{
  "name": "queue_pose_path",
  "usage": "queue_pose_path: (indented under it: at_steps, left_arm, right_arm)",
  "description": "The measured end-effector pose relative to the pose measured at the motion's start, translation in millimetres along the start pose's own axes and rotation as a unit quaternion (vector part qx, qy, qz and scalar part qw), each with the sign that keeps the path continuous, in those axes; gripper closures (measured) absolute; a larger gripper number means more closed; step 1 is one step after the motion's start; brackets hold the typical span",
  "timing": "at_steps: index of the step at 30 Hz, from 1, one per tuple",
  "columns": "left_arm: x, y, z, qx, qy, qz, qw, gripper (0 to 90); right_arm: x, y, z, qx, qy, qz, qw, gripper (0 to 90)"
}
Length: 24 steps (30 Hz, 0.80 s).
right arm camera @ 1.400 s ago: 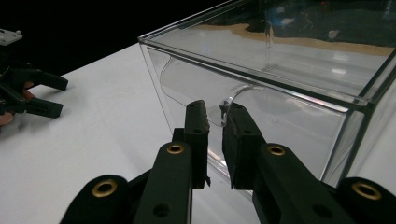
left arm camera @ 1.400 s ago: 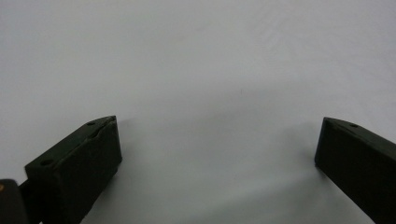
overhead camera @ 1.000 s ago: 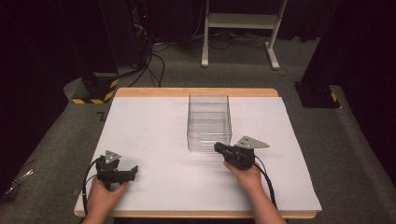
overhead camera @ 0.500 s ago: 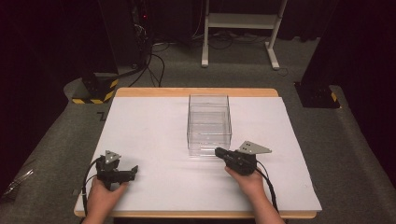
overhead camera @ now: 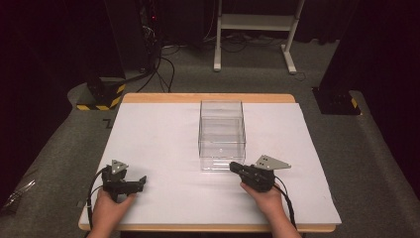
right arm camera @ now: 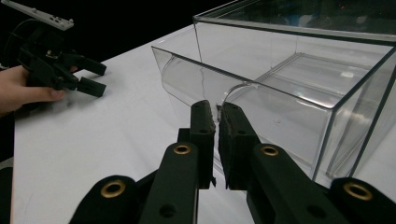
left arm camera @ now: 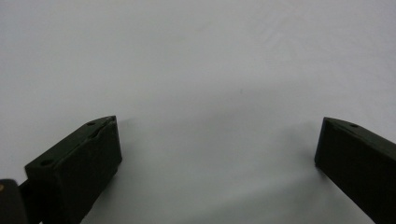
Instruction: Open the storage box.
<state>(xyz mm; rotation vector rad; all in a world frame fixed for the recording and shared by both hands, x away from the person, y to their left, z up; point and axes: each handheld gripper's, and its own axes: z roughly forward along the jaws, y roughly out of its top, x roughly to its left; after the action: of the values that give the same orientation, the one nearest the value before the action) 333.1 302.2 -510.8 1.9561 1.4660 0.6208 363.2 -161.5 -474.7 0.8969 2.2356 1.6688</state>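
One clear plastic box point(overhead camera: 222, 134) stands on the white-covered tabletop point(overhead camera: 158, 144), and it looks to consist of a drawer inside an outer shell. In the right gripper view, the drawer's front panel point(right arm camera: 201, 88) has a curved lip, and the right tongs point(right arm camera: 216, 122) are clenched on that panel's thin edge, pinching it between the pads. The grip sits at the panel, probably because it is the one part that gives purchase for sliding the drawer out toward the person. The box lies directly ahead of the right tongs, touching them, and well off to the side of the left tongs point(overhead camera: 141, 182). Those left tongs rest released on the bare sheet, jaws wide with nothing between them, parked out of the way. Two tongs, one box.
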Motion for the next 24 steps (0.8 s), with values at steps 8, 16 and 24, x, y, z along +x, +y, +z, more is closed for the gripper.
queue_pose_path:
  at_steps: [8, 16, 24]
  left_arm:
    - [0.0, 0.0, 0.0, 0.000, 0.000, 0.000, 1.0000, 0.5]
    - [0.0, 0.0, 0.0, 0.000, 0.000, 0.000, 1.0000, 0.6]
    - [0.0, 0.0, 0.0, 0.000, 0.000, 0.000, 1.0000, 0.5]
  right_arm:
    - [7.7, -2.9, -6.7, 0.005, 0.005, -0.003, 1.0000, 84.8]
    - [15.6, -6.9, -15.1, 0.009, 0.014, -0.004, 0.9998, 85.0]
    - [21.7, -12.1, -23.4, 0.012, 0.018, -0.004, 0.9998, 85.0]
